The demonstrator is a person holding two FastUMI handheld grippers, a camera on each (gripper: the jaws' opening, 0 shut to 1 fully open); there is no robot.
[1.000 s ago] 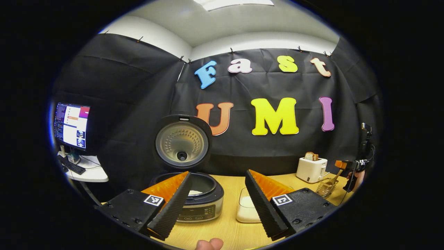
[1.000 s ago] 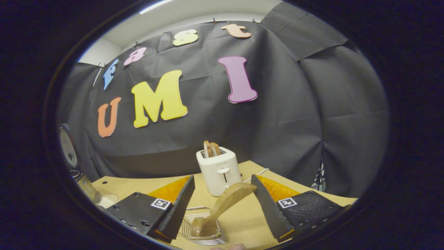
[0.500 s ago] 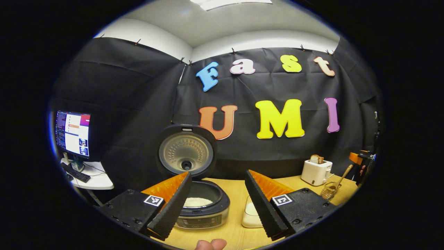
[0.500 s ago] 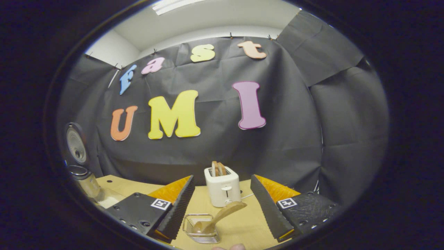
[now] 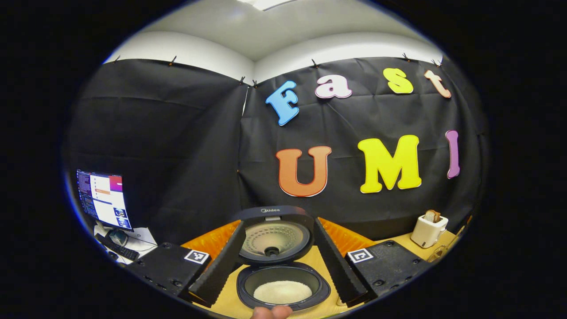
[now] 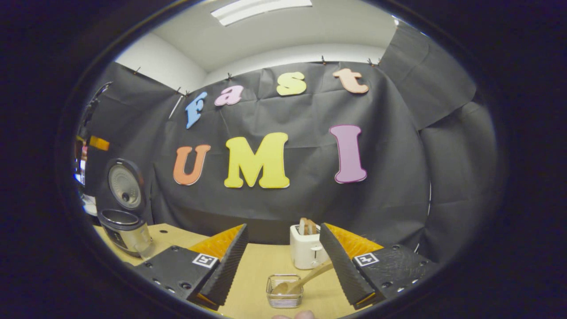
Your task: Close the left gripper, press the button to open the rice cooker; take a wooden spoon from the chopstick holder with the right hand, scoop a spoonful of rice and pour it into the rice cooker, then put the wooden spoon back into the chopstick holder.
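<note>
My left tongs point(image 5: 277, 283) are spread wide and grasp nothing; between their fingers I see the rice cooker point(image 5: 283, 288) with its lid point(image 5: 274, 237) standing up and a mound of white rice point(image 5: 282, 292) in the inner pot. A fingertip point(image 5: 271, 313) shows at the bottom edge of the left gripper view. To the far left a monitor point(image 5: 104, 199) glows on a side desk, and a white toaster point(image 5: 429, 230) stands at the right on the wooden tabletop point(image 5: 407, 241). My right tongs point(image 6: 283, 274) are also released and empty. Just ahead of them the wire chopstick holder point(image 6: 285, 291) sits on the tabletop with the wooden spoon point(image 6: 305, 280) in it, bowl down and handle leaning to the right toward the right finger; I cannot tell whether it touches. The toaster stands behind the holder with bread in its slots, and the open cooker is well to the left.
</note>
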